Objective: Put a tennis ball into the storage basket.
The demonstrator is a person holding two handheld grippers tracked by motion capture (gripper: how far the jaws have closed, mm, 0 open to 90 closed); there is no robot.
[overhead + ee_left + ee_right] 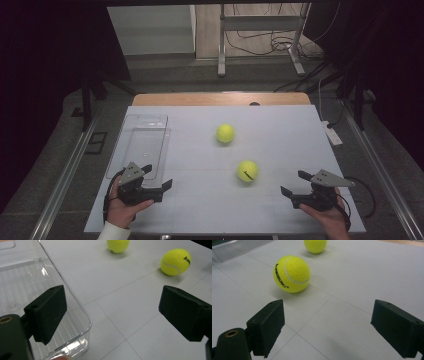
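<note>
Two yellow tennis balls lie on the white table (280,130): a far ball (225,133) (118,245) (315,245) near the middle and a near ball (247,171) (175,262) (291,273) with black lettering. A clear plastic bin (139,145) (30,285) stands at the left, nothing in it. My left gripper (157,180) (112,315) is open at the bin's near corner, held by a hand. My right gripper (295,184) (329,327) is open at the front right, with the near ball a short way ahead and left of its jaws.
A wooden strip (220,98) edges the far side of the table. Beyond it stand a metal frame (260,35) and cables on the floor. A white power strip (332,133) lies off the right edge. Dark curtains flank both sides.
</note>
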